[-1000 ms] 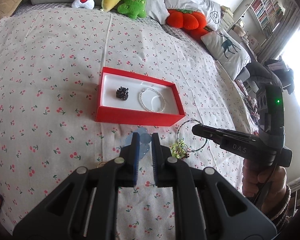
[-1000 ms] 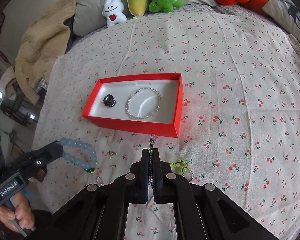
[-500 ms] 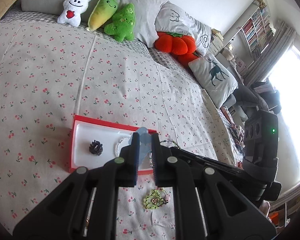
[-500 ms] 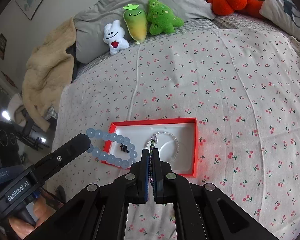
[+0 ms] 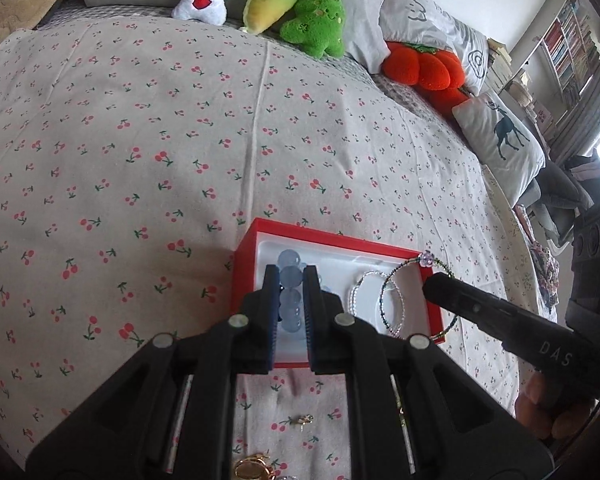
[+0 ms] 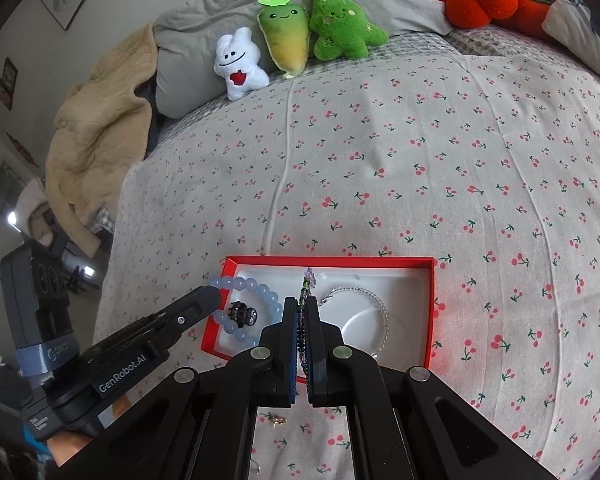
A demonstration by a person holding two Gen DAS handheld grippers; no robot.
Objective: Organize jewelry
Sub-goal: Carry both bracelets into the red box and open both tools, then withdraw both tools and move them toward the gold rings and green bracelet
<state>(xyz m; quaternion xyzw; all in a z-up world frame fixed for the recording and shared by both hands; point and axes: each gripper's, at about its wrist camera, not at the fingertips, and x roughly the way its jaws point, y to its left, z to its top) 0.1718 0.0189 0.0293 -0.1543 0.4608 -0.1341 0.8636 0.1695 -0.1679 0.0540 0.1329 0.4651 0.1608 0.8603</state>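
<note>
A red box with a white lining [image 5: 260, 236] [image 6: 430, 300] lies on the cherry-print bedspread. My left gripper [image 5: 291, 280] is shut on a pale blue bead bracelet [image 5: 289, 276] [image 6: 256, 288] and holds it over the box's left part, above a dark hair clip [image 6: 242, 314]. My right gripper [image 6: 303, 308] [image 5: 430, 284] is shut on a thin multicolour beaded bangle [image 6: 306, 284] [image 5: 392, 312] and holds it over the box's middle. A silver bead bracelet [image 6: 376, 308] [image 5: 358, 292] lies inside the box.
Small gold pieces [image 5: 302, 420] [image 6: 274, 420] and a gold ring [image 5: 252, 468] lie on the bedspread in front of the box. Plush toys [image 6: 288, 36] and pillows [image 5: 500, 136] line the far edge. A beige blanket [image 6: 96, 132] hangs at the left.
Both grippers have moved forward from in front of the box to over it, carrying the blue bracelet and the bangle. The box now sits close under the fingertips.
</note>
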